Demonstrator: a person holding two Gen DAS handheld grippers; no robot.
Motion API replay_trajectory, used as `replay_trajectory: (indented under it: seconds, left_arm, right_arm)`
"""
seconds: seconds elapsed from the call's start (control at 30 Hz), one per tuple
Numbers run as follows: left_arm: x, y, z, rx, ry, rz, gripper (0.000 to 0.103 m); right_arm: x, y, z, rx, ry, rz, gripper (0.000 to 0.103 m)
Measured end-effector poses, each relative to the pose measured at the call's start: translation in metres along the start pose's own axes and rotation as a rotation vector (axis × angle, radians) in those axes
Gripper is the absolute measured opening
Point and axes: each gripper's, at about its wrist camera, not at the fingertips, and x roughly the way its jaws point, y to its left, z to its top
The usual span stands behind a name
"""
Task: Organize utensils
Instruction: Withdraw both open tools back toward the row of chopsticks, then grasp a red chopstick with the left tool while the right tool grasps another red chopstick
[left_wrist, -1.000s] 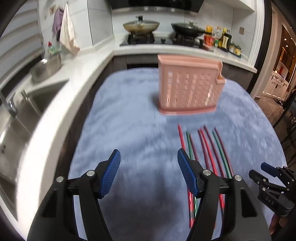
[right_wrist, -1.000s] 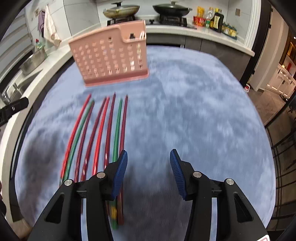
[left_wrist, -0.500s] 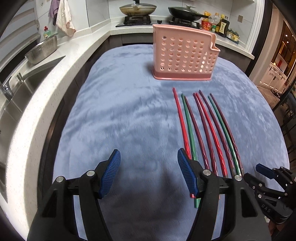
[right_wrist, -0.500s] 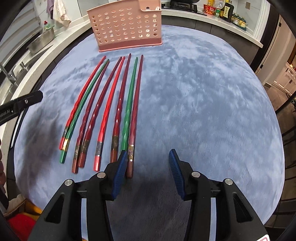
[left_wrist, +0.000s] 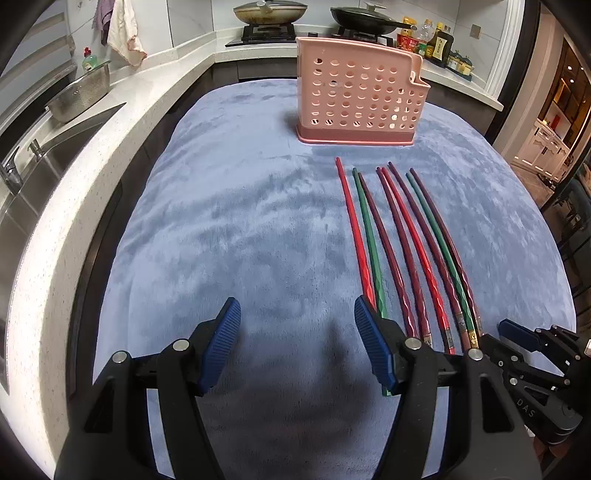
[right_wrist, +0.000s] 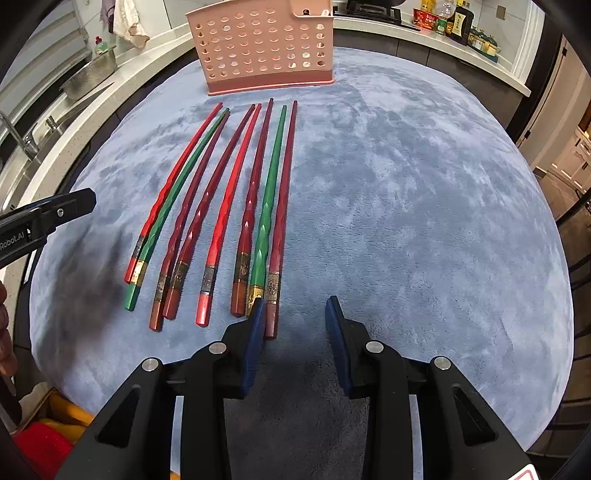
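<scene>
eight chopsticks (right_wrist: 236, 192) lay side by side on the blue cloth (right_wrist: 406, 192), tips toward the one pink holder (right_wrist: 264, 46) and just short of its base: two bright red, two green, four dark red. compared with half a second earlier, the holder stood nearer and larger in both views, and the thick ends sat closer under the right claw. the right gripper (right_wrist: 293, 326) was released, jaws partly apart and empty, its left pad over the ends of the two chopsticks farthest right of the holder; contact could not be told. the left gripper (left_wrist: 295, 345) gaped wide, holding nothing, left of the row
</scene>
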Motion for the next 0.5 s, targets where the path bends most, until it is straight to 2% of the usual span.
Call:
replay_trajectory:
  seconds: [0.33,0.5]
  left_arm:
    - [0.0055,-0.002,-0.0038,0.006,0.025,-0.023,0.061]
    - [0.008,-0.0051,-0.0041,0.016,0.035,-0.032,0.061]
  right_arm:
    - [0.0051,0.0059,0.0005,-0.019,0.007,0.006,0.018]
    - [0.0076,0.0062,0.0002,-0.02,0.005,0.007,0.015]
